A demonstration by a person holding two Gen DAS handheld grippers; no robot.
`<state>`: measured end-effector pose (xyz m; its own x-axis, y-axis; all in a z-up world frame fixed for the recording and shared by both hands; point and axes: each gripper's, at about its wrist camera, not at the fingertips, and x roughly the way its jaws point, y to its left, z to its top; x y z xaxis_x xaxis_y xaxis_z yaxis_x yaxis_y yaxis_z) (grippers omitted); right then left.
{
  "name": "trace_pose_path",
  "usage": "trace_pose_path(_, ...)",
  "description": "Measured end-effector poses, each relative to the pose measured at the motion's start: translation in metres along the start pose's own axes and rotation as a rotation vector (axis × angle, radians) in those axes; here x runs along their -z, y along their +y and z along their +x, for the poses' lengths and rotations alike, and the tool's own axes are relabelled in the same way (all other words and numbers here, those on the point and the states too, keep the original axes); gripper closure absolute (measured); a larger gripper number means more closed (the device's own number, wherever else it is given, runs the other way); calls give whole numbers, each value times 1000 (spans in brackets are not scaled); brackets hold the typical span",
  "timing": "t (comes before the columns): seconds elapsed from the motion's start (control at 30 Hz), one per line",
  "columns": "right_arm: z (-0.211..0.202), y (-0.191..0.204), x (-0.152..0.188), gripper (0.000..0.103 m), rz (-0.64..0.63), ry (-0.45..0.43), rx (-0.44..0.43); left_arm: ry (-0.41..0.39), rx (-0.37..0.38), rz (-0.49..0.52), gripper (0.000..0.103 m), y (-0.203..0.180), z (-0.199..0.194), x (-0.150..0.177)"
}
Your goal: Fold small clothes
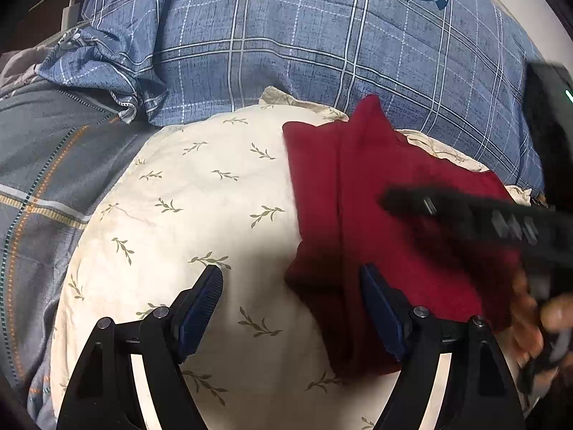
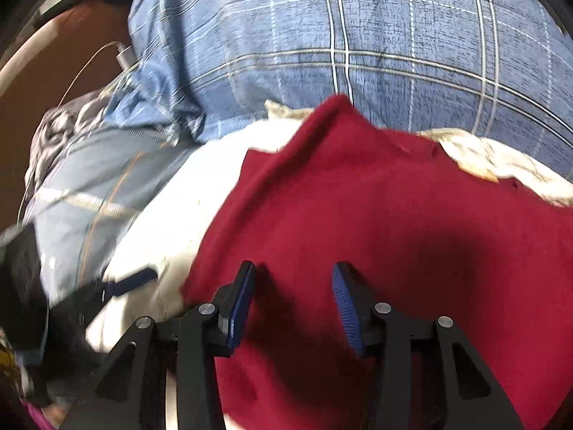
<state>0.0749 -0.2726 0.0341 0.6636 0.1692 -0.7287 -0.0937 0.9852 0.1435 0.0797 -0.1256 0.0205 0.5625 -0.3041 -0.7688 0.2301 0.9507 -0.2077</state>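
Observation:
A dark red garment [image 1: 394, 215] lies folded on the right part of a cream pillow with a leaf print [image 1: 186, 193]. My left gripper [image 1: 292, 279] stands open just above the pillow. Its right finger [image 1: 379, 308] is over the garment's left edge and its left finger is over bare pillow. Blurred at the right of this view are the right gripper's dark finger [image 1: 465, 218] and a hand [image 1: 537, 315]. In the right wrist view the red garment [image 2: 394, 215] fills the middle, and my right gripper [image 2: 293, 272] hovers over it with jaws apart and nothing between the pads.
A blue plaid quilt [image 1: 322, 46] is bunched up behind the pillow. Grey striped bedding [image 1: 46, 165] lies to the left. A white charger with its cable [image 1: 70, 10] sits at the far left corner. The left gripper's blue pad [image 2: 132, 283] shows at the left of the right wrist view.

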Motion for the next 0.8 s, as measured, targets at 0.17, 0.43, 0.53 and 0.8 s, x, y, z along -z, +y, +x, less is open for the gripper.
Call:
trace_pose_path(0.17, 22, -2, -37, 56, 30, -43, 49, 12, 17, -22, 22, 3, 4, -1)
trace_pose_path(0.43, 74, -10, -62, 54, 62, 10, 86, 30, 63, -67, 20, 12, 13, -5)
trace_pose_path(0.53, 69, -11, -61, 50, 69, 11, 78, 34, 75, -79, 20, 14, 16, -6)
trace_pose_path(0.8, 76, 36, -60, 9, -37, 163, 76, 23, 81, -86, 21, 15, 16, -5)
